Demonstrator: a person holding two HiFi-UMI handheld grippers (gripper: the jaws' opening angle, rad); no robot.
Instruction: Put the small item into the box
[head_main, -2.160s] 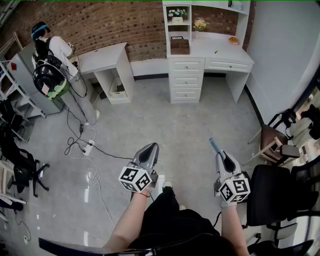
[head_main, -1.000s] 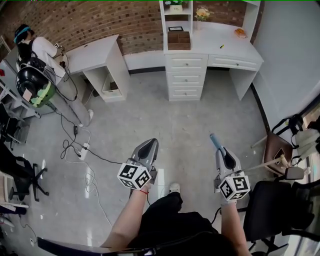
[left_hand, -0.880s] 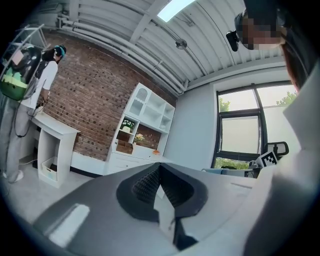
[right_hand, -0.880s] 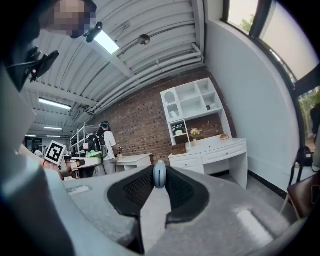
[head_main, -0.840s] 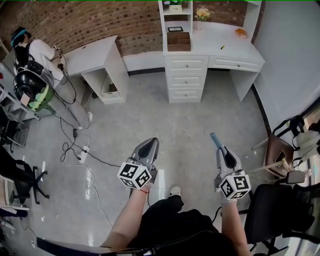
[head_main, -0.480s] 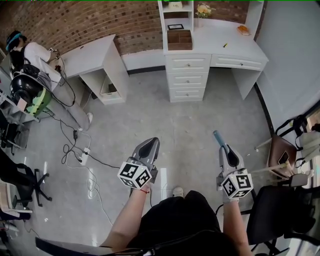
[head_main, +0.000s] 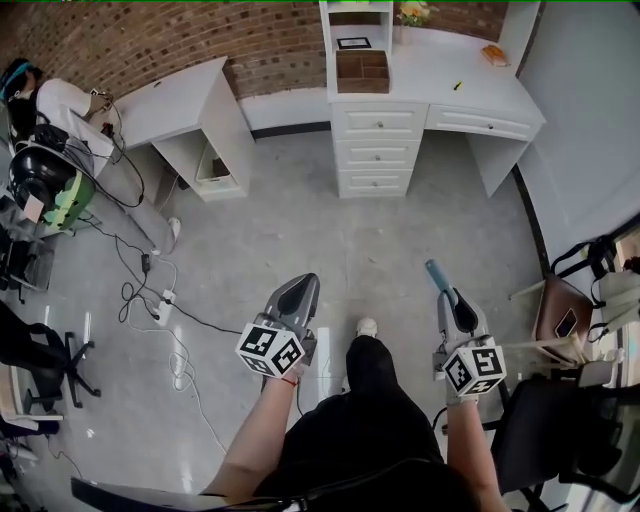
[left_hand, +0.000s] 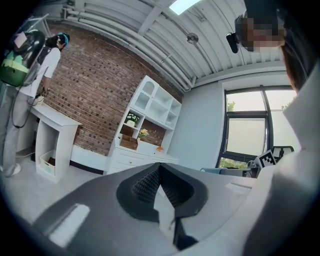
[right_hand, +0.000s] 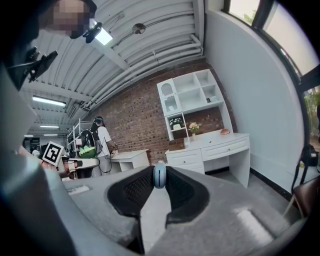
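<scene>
Small blue item (right_hand: 159, 176): being held for transfer, well short of the box (head_main: 362, 70).
Right gripper (head_main: 449, 303) jaws are pinching it at their tips, keeping it secure; left gripper (head_main: 298, 292) jaws are sitting together, empty; box is standing on the far counter (head_main: 440, 95).

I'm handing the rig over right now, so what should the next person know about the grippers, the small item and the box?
Left gripper: shut, empty.
Right gripper: shut on the small blue item, which sticks out past the tips.
Box: brown, on the white desk by the brick wall, across the floor from you.
Done: the item is in the grip.
Left: walk to the desk and put the item into the box.
</scene>
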